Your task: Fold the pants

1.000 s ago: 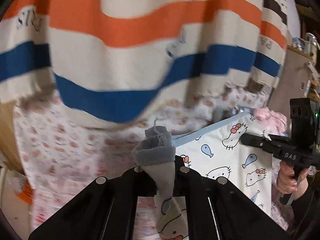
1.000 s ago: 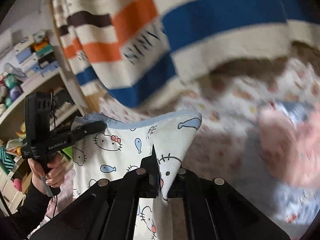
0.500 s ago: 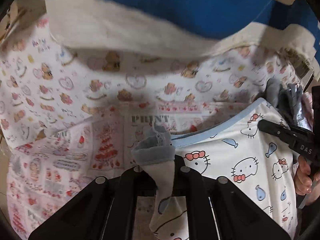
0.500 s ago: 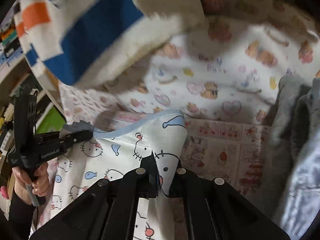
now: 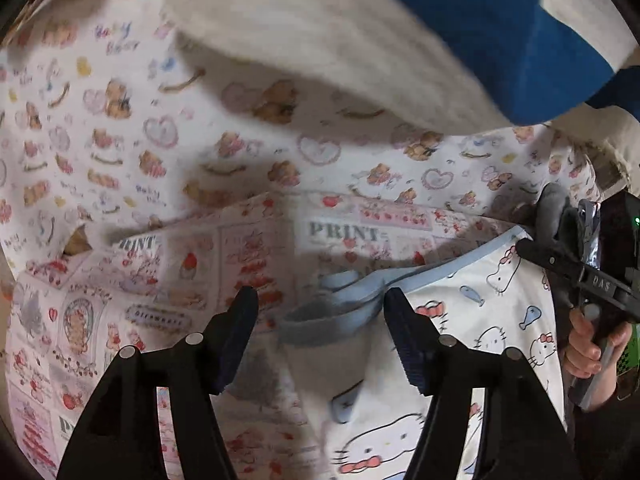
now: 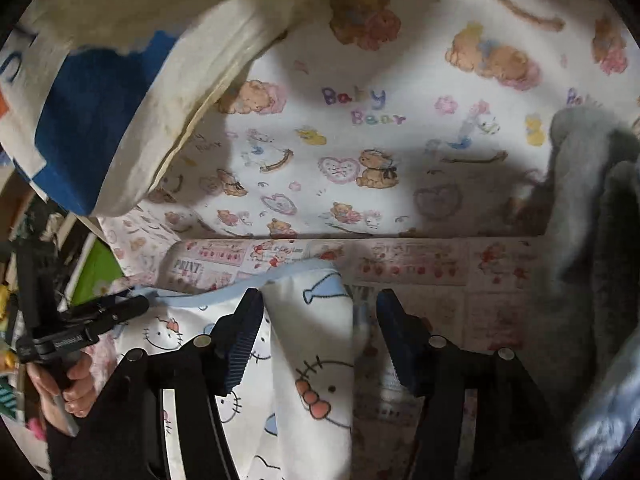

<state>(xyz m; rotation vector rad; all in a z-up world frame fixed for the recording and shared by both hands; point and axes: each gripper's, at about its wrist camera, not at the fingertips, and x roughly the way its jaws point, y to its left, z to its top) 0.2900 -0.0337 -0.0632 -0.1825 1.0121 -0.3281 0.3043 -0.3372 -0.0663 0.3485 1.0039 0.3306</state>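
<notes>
Both grippers, left (image 5: 320, 312) and right (image 6: 318, 316), have just spread their fingers; the pants (image 6: 316, 344) lie loose between them, seemingly unpinched, mid-frame.

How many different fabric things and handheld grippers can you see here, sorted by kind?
Cat-print pants: 1
Printed sheets underneath, bear print and strawberry print: 2
Striped cream and blue blanket: 1
Grey garments at the side: at least 1, exact number unclear
Handheld grippers, left gripper and right gripper: 2
Total: at least 7
</notes>
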